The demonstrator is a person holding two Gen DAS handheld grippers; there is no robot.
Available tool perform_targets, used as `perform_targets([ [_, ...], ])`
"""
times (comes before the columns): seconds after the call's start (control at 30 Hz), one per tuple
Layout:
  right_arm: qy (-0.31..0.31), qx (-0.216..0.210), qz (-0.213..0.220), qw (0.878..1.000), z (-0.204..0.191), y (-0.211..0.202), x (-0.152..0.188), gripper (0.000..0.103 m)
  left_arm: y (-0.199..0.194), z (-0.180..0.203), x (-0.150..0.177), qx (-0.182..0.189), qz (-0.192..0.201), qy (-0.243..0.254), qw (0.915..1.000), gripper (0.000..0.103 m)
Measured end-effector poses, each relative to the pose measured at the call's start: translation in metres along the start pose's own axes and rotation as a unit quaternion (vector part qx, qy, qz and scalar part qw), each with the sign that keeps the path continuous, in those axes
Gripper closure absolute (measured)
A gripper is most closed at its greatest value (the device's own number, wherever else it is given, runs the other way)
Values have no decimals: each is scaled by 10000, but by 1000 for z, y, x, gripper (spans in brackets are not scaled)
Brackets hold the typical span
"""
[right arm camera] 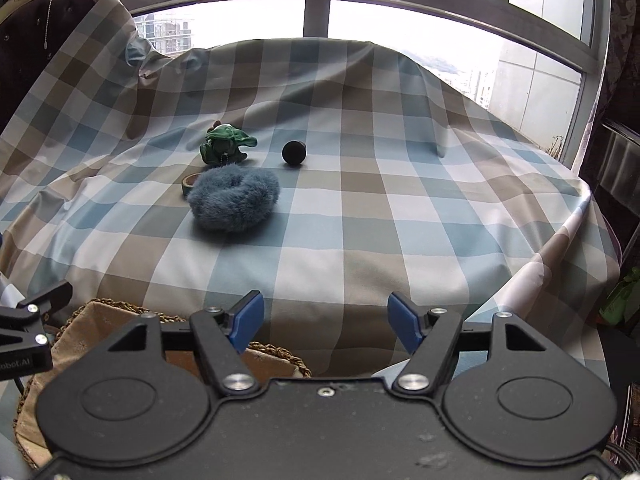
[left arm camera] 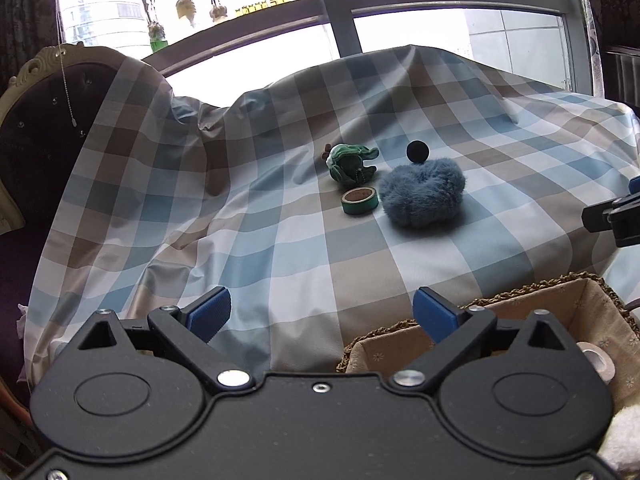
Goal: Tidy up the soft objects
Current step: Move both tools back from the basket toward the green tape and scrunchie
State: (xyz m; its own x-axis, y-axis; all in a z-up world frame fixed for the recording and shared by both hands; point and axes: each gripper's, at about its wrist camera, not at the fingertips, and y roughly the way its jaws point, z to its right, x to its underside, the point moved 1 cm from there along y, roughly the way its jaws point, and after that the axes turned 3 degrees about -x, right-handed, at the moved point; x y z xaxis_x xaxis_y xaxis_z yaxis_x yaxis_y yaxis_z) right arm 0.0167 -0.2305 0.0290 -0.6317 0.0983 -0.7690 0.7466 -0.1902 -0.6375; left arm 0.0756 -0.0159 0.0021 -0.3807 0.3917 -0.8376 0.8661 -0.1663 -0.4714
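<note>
While both the left gripper (left arm camera: 322, 312) and right gripper (right arm camera: 326, 320) gape empty, bare checked cloth (right arm camera: 360, 240) stretches ahead.

My left wrist camera looks slightly downward across the checked tablecloth (left arm camera: 280, 248) from its near edge, toward the window. My right wrist camera faces the same way from just right of it. Both share the fluffy blue scrunchie (left arm camera: 422, 194) mid-table, well ahead, and the woven basket (right arm camera: 92, 328) close below.
</note>
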Motion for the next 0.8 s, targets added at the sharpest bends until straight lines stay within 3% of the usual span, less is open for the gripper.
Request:
perform_targets([
  [0.1,-53,24,-72,10000,-4,8,2,35,15,0,5,175,-186,110,9996,7],
  [0.27,-170,94,-124,9997,-10,18,3,35,17,-7,9,-525,2,48,9986,7],
  [0.4,-199,58,-156,9997,-12,23,2,35,32,-10,12,-113,-362,31,9993,5],
  [0.5,-308,68,-35,9995,-17,23,-2,35,29,-7,13,-386,-204,76,9990,5],
  [0.8,-650,114,509,9965,-32,30,-16,35,24,-20,16,-539,-99,-312,9980,4],
])
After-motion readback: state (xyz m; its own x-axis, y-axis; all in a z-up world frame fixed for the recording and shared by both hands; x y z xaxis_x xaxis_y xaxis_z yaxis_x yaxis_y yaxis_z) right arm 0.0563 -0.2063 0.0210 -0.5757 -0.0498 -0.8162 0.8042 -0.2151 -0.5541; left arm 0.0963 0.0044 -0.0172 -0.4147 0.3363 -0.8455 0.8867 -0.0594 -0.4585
